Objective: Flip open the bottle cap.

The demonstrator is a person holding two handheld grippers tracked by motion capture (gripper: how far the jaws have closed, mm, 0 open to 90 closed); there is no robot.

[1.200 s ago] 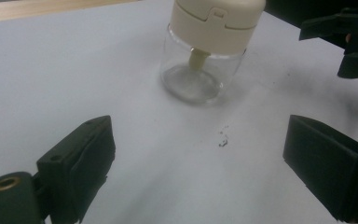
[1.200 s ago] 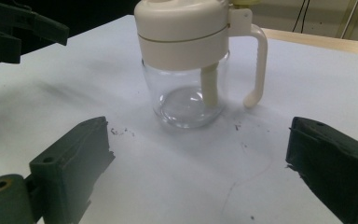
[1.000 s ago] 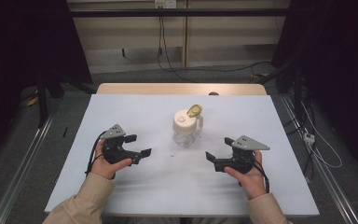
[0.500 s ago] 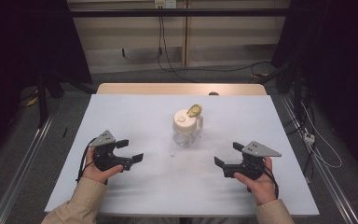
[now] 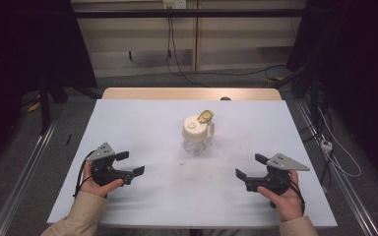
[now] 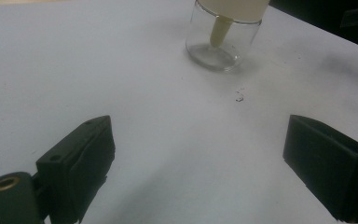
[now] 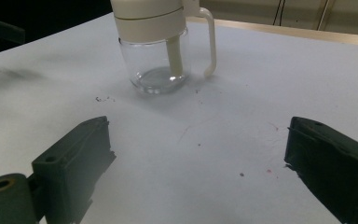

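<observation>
Centre of high view, slightly up: small glass jar (image 5: 195, 142) w/ cream lid (image 5: 194, 129), side handle and a gold tab (image 5: 205, 116) on top, upright on white counter (image 5: 142, 118). Cream tube hanging inside from lid; jar looks empty. Lower left of frame: left gripper (image 5: 127, 163) in a hand, fingers (image 5: 138, 170) spread wide, pinching nothing. Lower right: right gripper (image 5: 251, 166), likewise spread and empty. Both well apart from jar, one each side, pointed inward at it, prob. so either can close in. In both gripper views, jar sits at top of frame, past the open black fingers. A few dark crumbs (image 6: 238, 96) on counter near jar base.
</observation>
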